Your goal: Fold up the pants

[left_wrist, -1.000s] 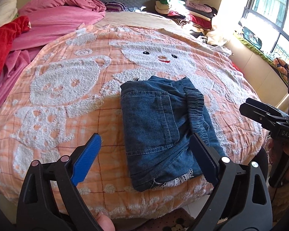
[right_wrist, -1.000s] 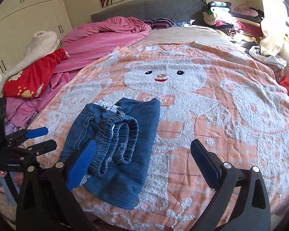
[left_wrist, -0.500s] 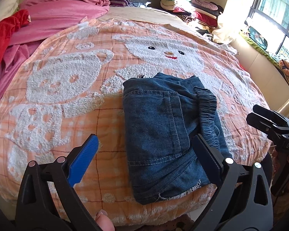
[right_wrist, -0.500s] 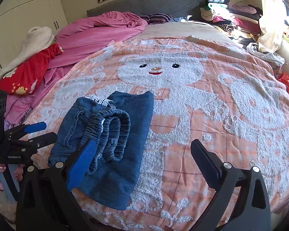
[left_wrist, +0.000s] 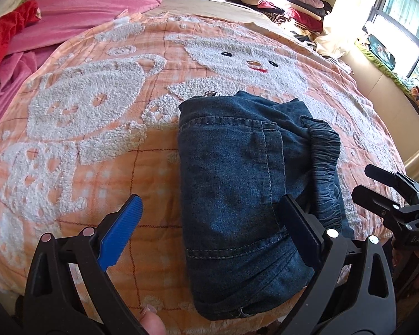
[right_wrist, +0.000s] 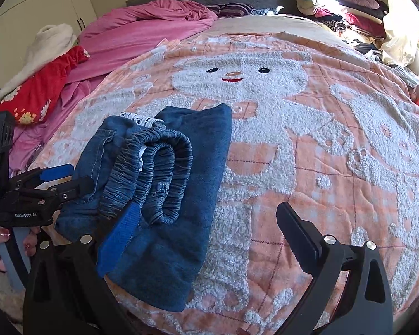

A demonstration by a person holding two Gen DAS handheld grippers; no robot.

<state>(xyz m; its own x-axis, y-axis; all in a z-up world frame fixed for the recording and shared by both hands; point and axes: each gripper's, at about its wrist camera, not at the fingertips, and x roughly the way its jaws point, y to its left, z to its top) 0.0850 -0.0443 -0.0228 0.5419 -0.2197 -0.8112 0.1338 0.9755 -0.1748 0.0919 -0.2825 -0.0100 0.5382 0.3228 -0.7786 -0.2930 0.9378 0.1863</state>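
Where blanket (left_wrist: 103,167) lies bare, folded pants (left_wrist: 237,195).

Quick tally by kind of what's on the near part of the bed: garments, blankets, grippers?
Folded denim pants: 1
Peach bear-pattern blanket: 1
Grippers, both open and empty: 2 (left gripper, right gripper)
Total: 4

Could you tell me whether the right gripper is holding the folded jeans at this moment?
No, the right gripper is open and empty above the folded jeans, which lie on the blanket.
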